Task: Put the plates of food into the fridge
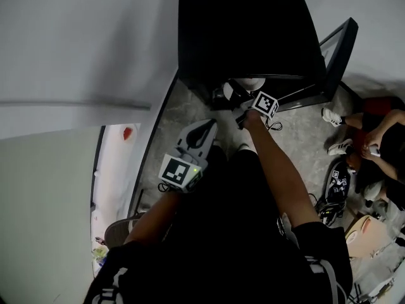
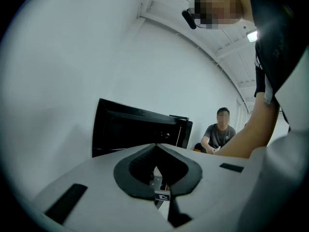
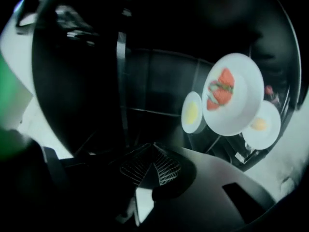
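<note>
Seemingly the loading is mostly done. Nearest, well short of the fridge [image 1: 247, 30], the left gripper [image 2: 156, 151] is held with its ribbed black pads closed together, nothing between them. At the fridge mouth, the right gripper [image 3: 153, 151] is seen with its jaws pressed together and empty, its grid-textured pads meeting at the tip. Deeper inside the fridge, three round white plates are set on a thin wire shelf [image 3: 149, 112]: a large plate [image 3: 241, 110] with red food and a bit of green, flanked by a small plate [image 3: 192, 112] with a yellow blob and another small plate [image 3: 263, 127] with an orange-yellow one. The plates look smooth and glossy, and the fridge boxy and matte black. The glass-fronted door [image 1: 335, 56] is swung open. Only the closing is judged left; any further plates outside cannot be told.
</note>
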The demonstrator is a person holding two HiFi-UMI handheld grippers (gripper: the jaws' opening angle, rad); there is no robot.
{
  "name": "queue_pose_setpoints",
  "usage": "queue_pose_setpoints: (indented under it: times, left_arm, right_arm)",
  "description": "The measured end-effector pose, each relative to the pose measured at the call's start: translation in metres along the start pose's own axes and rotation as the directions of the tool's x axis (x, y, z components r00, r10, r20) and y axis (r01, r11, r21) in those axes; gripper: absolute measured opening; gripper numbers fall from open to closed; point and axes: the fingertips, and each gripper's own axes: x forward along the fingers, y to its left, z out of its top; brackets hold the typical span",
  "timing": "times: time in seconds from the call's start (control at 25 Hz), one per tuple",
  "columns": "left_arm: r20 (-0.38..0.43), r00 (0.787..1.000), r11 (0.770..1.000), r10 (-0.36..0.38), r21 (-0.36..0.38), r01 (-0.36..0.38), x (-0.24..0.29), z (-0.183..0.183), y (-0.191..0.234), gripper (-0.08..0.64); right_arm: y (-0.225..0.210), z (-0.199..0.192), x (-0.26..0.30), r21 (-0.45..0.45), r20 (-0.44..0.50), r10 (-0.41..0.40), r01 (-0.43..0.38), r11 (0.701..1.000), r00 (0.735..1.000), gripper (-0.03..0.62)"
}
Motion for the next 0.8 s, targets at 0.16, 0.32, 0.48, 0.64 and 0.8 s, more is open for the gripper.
queue_pose_setpoints:
  times: [0.16, 0.32, 0.48, 0.64, 0.8]
  left_arm:
    - [-0.001, 1.0, 1.0, -0.022, -0.01, 0.022, 0.002, 0.021, -0.004, 0.02]
    - [0.006, 0.998, 0.998, -0.061, -0.005, 0.061, 0.008, 0.037, -0.016, 0.02]
    - [-0.004, 0.995, 0.995, -0.101, 0.006, 0.101, 0.016, 0.042, -0.032, 0.02]
    - [-0.007, 0.993, 0.993, -0.116, -0.003, 0.116, 0.014, 0.046, -0.043, 0.02]
    - [-0.012, 0.992, 0.993, -0.122, -0.006, 0.122, 0.011, 0.044, -0.049, 0.02]
  right_arm:
    - [0.043, 0.003, -0.033, -0.06, 0.003, 0.051, -0.05, 0.997, 0.999, 0.026]
    - [0.074, 0.002, -0.063, -0.066, 0.02, 0.081, -0.079, 0.995, 0.997, 0.025]
    - [0.085, -0.001, -0.087, -0.099, 0.017, 0.062, -0.06, 0.993, 0.998, 0.025]
    - [0.086, -0.008, -0.111, -0.158, -0.022, -0.008, 0.005, 0.987, 1.0, 0.025]
    - [0.104, -0.009, -0.126, -0.175, -0.023, 0.023, -0.026, 0.984, 0.999, 0.025]
